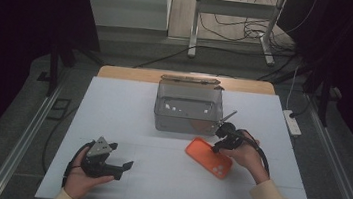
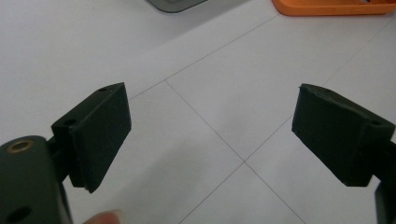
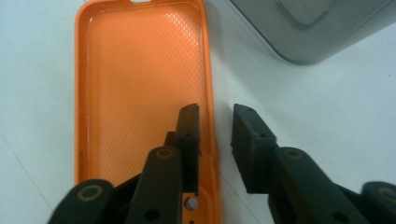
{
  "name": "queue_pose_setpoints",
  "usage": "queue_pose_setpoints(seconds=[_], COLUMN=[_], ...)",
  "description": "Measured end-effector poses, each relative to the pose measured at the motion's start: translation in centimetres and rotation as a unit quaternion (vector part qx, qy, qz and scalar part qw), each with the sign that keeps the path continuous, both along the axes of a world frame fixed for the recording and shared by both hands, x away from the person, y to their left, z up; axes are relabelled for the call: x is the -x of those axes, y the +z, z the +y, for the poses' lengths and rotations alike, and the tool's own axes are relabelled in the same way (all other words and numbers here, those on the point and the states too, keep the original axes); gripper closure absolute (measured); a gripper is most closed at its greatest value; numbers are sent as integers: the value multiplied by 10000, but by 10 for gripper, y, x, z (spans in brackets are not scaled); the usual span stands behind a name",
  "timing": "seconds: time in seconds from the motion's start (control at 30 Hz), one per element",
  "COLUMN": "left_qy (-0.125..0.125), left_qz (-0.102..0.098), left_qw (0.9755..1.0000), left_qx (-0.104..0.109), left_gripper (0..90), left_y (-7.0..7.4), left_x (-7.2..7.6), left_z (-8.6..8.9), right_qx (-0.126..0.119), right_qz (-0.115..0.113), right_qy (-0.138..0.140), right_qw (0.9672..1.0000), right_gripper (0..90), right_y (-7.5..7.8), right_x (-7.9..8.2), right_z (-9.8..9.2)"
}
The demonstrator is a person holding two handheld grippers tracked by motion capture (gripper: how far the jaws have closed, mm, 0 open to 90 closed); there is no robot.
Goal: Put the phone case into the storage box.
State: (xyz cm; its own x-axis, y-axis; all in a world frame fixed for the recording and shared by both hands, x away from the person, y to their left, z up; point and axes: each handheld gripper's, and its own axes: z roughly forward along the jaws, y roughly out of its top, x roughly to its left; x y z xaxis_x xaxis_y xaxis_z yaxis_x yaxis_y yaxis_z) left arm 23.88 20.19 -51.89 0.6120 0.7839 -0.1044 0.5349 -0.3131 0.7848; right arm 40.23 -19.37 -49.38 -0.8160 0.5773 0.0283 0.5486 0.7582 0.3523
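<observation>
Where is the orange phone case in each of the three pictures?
High view: the orange rubbery phone case lies right of centre on the white table, at the right gripper.
Left gripper view: its edge shows top right.
Right gripper view: it lies left, open side up.
Shared landmark: the grey see-through box beside it.

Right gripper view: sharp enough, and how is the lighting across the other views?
Right gripper view: the orange phone case and its dimpled texture are crisp, the near fingers slightly soft. Left gripper view: bright white table, soft, with blurred fingers. High view: table evenly lit, surroundings dark, clear box shows small glints.
</observation>
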Motion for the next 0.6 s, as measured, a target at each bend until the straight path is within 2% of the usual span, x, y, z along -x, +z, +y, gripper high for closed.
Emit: queue_pose_setpoints(seconds=[0.17,0.37,0.6], left_qy=[8,-13,5], left_qz=[-21,-69,-73], left_qw=[10000,10000,10000], left_qx=[-13,-15,-11], left_gripper=[120,123,123], left_y=[0,1,1], left_x=[0,2,2], left_z=[-1,-2,0], right_qx=[-23,95,178], right_qz=[63,-29,-98], right_qy=[58,67,63], right_qw=[10000,9999,9998], right_gripper=[804,857,869], right_y=[0,1,1], right_x=[0,1,2], right_z=[2,4,6])
